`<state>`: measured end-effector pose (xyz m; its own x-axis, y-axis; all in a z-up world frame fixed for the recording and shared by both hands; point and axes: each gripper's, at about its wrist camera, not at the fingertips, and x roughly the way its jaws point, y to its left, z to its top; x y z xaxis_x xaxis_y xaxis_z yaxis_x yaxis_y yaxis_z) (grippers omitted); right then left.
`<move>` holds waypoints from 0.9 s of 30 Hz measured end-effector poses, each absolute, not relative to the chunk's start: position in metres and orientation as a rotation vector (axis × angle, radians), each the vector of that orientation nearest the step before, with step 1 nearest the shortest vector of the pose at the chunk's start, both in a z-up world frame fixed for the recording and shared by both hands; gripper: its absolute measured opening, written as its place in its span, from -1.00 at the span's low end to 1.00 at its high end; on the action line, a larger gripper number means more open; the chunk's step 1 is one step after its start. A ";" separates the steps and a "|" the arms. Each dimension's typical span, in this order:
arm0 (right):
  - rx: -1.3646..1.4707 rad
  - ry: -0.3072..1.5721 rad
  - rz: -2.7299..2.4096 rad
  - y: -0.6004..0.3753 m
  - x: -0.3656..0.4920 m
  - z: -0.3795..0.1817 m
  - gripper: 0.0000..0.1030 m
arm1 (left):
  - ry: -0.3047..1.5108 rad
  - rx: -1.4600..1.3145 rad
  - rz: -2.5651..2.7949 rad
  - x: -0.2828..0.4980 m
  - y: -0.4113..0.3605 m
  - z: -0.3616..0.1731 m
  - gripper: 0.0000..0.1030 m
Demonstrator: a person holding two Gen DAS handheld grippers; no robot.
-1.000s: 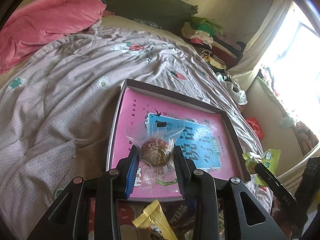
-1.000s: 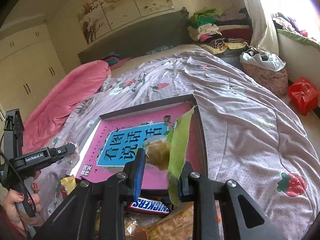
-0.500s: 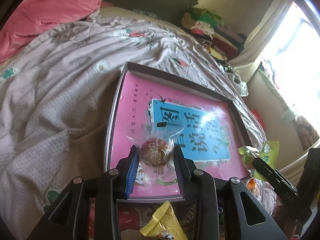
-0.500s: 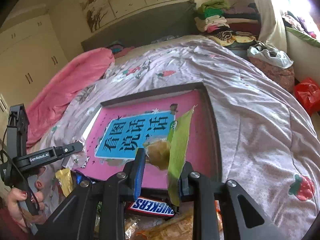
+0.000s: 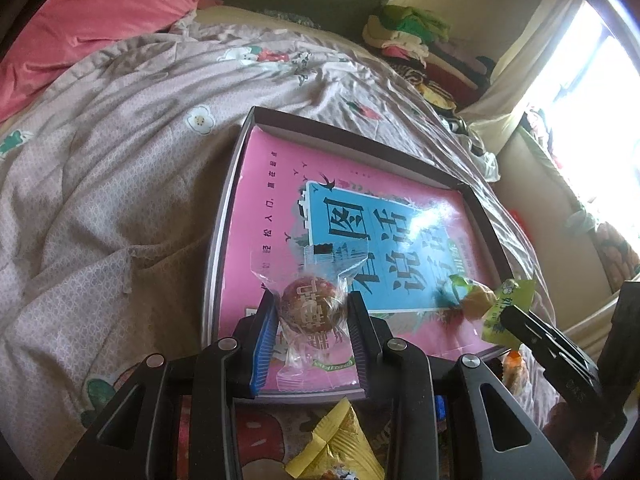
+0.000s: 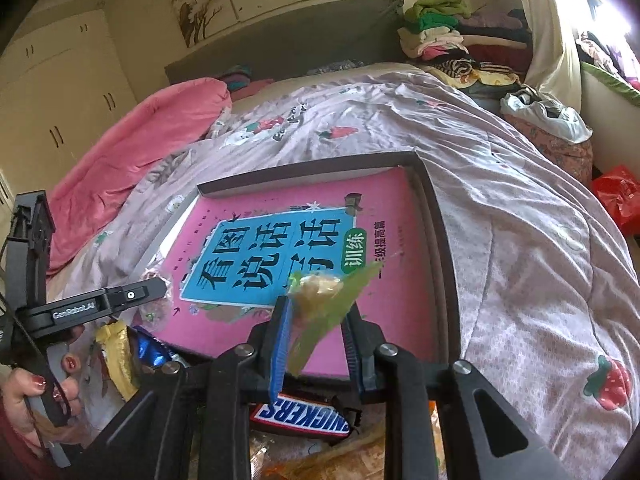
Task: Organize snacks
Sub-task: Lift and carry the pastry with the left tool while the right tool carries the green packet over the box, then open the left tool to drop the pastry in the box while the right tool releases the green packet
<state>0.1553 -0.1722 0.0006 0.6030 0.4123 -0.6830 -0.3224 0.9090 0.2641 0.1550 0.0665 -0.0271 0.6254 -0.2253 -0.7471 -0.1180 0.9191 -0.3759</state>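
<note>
My left gripper (image 5: 312, 312) is shut on a brown egg in a clear wrapper (image 5: 308, 308), held over the near left corner of a shallow dark tray (image 5: 228, 216) lined with a pink and blue book cover (image 5: 360, 216). My right gripper (image 6: 316, 316) is shut on a green-wrapped snack (image 6: 324, 296), held over the near edge of the same tray (image 6: 440, 248). The right gripper and its snack (image 5: 492, 304) also show at the tray's near right corner in the left wrist view. The left gripper (image 6: 156, 290) shows at the left in the right wrist view.
Loose snacks lie near the tray's front edge: a Snickers bar (image 6: 300, 416), a yellow packet (image 5: 336, 444), a yellow wrapper (image 6: 116, 356). The tray rests on a lilac quilt (image 5: 100, 168). A pink duvet (image 6: 140, 144) and folded clothes (image 6: 440, 36) lie beyond.
Both grippers have moved forward over the tray with their snacks still held. The right gripper's green snack has tilted over.
</note>
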 end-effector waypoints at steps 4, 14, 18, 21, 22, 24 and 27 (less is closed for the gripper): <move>0.125 0.825 0.411 -0.175 0.157 0.000 -0.51 | 0.900 -0.416 -0.064 0.155 0.067 -0.027 -0.31; 0.150 0.832 0.384 -0.186 0.155 0.002 -0.50 | 0.904 -0.416 -0.064 0.155 0.067 -0.027 -0.30; 0.160 0.826 0.379 -0.190 0.153 0.004 -0.50 | 0.902 -0.416 -0.062 0.155 0.067 -0.027 -0.29; 0.162 0.824 0.378 -0.191 0.152 0.006 -0.50 | 0.902 -0.420 -0.060 0.155 0.067 -0.028 -0.28; 0.163 0.823 0.377 -0.191 0.151 0.006 -0.50 | 0.902 -0.418 -0.060 0.155 0.067 -0.028 -0.28; 0.164 0.825 0.377 -0.191 0.151 0.006 -0.50 | 0.902 -0.421 -0.061 0.155 0.067 -0.028 -0.27; 0.164 0.826 0.381 -0.191 0.150 0.007 -0.50 | 0.902 -0.417 -0.065 0.156 0.067 -0.028 -0.21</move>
